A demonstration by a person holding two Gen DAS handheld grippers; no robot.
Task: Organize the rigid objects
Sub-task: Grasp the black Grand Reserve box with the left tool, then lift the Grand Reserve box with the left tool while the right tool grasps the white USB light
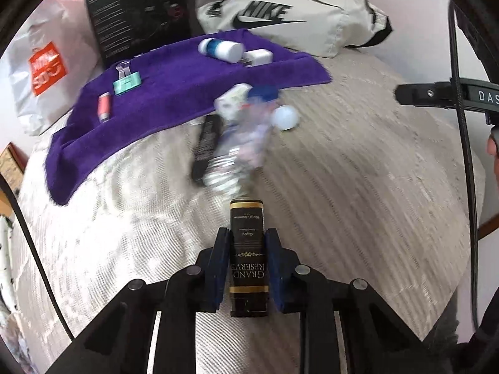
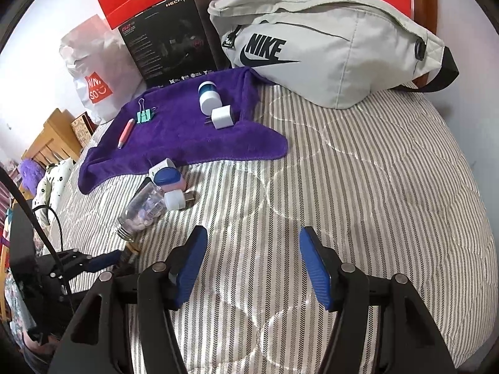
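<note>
Clamping a small dark Grand Reserve bottle point(image 1: 249, 249) between nearly closed jaws of the left gripper point(image 1: 246, 258), low over the striped bed quilt point(image 1: 358, 187); right gripper point(image 2: 252, 268) alongside, jaws partly open and holding nothing. Lying just beyond: clear blue-capped bottle point(image 2: 146, 208), black remote point(image 1: 205, 146) and white ball point(image 1: 285, 118), clustered at the near edge of the purple towel point(image 2: 187, 137). Resting farther off on that towel: pink tube point(image 2: 125, 133), green binder clip point(image 2: 145, 115), white charger plug point(image 2: 222, 117) and blue-and-white jar point(image 2: 208, 96), with grey Nike bag point(image 2: 327, 46) behind.
</note>
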